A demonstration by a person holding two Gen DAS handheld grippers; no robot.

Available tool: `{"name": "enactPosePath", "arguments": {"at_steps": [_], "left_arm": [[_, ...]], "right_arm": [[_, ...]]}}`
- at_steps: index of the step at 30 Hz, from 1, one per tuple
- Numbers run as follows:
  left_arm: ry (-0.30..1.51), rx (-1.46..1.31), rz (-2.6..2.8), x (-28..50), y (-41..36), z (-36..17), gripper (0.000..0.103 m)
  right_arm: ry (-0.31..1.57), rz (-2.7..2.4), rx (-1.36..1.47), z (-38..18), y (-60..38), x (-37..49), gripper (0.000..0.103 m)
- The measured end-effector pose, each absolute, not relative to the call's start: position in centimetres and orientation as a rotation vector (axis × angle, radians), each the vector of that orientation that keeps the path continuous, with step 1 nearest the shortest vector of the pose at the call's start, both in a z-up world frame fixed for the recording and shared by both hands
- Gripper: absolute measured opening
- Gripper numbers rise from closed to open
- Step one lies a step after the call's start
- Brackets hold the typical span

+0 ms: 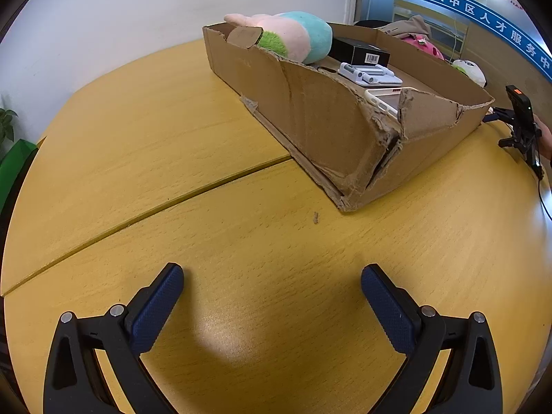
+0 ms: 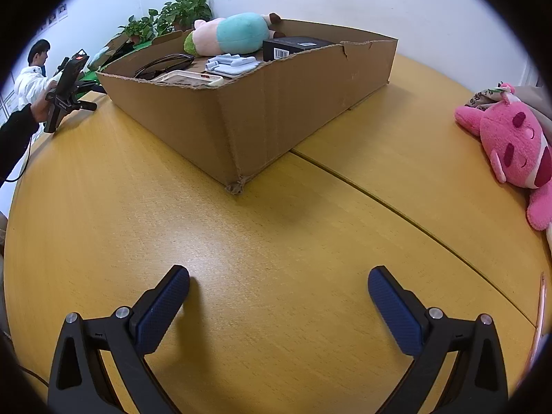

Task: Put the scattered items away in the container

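blue ribbed pads (image 1: 157,310) of the left gripper (image 1: 272,305) standing wide apart just above the bare yellow wooden table (image 1: 138,158), nothing between them, nothing touched. same for the right gripper (image 2: 278,307): pads (image 2: 162,310) spread fully, released, hovering empty over the tabletop near a curved seam (image 2: 396,203) between two table sections.

sitting beyond both claws, a torn cardboard box (image 1: 310,120), low-walled, ragged along the rim and split at one corner. lying inside it already: a pastel plush toy (image 1: 293,34) in pink, teal and green at the far end; a black carton (image 1: 358,51) bearing a white barcode label, its print too small to read; a white folding stand (image 1: 369,74); a pale phone case (image 1: 383,100) leaning against the torn corner; and dark sunglasses (image 2: 165,63), seen only from the right wrist.

resting outside the box, well apart at the right edge of the table, a bright pink plush bear (image 2: 514,148) lying on its side, with a small tag by its ear carrying characters too small to make out.

showing on a blue band (image 1: 483,17) on the glass partition behind, white chinese writing reading 吴中区人才服务中, cut off at the frame edge.

standing in the background of the right wrist view, potted green plants (image 2: 172,17) and a person in a white top (image 2: 32,82).
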State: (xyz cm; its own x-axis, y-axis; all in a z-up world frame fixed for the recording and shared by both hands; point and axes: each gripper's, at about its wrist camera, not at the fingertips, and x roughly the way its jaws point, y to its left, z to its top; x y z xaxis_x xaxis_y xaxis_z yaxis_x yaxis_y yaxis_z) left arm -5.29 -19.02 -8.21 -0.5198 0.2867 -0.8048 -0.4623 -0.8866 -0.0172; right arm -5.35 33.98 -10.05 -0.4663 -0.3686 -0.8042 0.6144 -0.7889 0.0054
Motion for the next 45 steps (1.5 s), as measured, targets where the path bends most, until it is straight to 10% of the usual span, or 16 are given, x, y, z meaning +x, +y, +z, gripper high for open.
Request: {"name": "enactPosePath", "arguments": {"at_steps": [45], "left_arm": [[0.281,-1.216,2.396,-5.48,-19.12,-8.25,0.103]], "right_arm": [[0.392,-2.258,1.143,-9.59,34.11,-5.53,0.103]]}}
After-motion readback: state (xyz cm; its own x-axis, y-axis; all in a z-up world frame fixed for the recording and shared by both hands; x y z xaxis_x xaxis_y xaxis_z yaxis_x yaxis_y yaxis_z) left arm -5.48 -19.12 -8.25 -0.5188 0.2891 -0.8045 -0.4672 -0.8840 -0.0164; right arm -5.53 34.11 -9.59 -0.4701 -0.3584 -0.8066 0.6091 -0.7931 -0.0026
